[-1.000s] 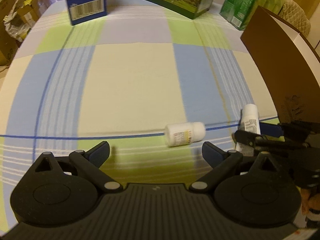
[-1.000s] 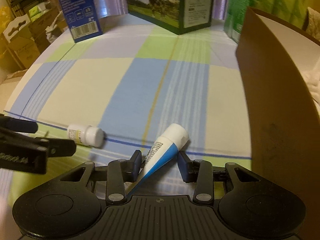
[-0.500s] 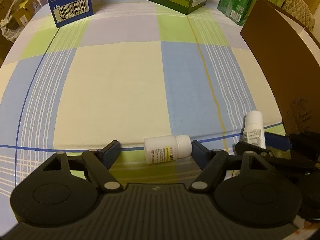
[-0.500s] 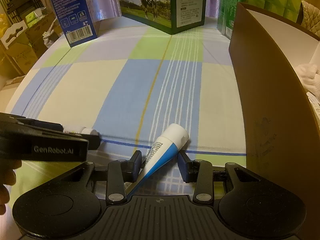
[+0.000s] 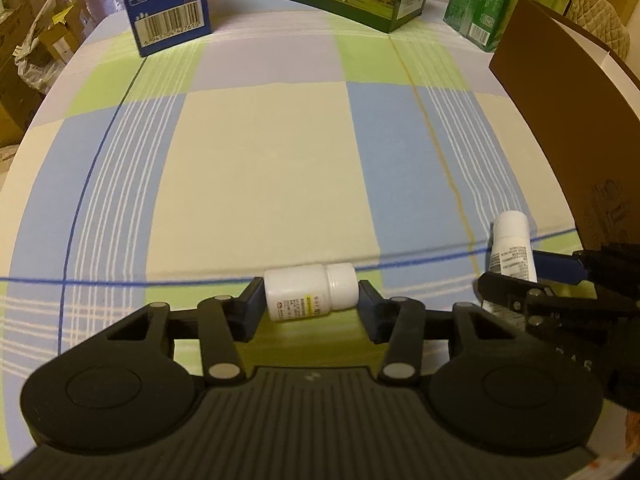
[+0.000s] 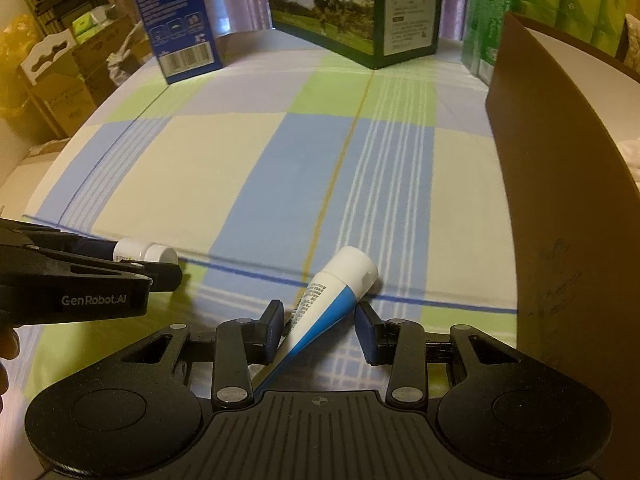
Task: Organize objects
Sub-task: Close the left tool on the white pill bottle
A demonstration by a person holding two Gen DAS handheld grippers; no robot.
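Now the left gripper (image 5: 311,305) has been closed in on the white bottle (image 5: 310,291) lying at lower centre, both pads touching it. The right gripper (image 6: 318,326) is seen part open around the blue-and-white tube (image 6: 328,304), one pad apart. Bare tablecloth (image 5: 260,168) lies ahead; the brown box (image 6: 560,200) is cut off at right.

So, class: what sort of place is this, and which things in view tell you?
Probably a home room used for storage: a table under a checked tablecloth, a milk carton box on it, and stacked cardboard boxes beside it.
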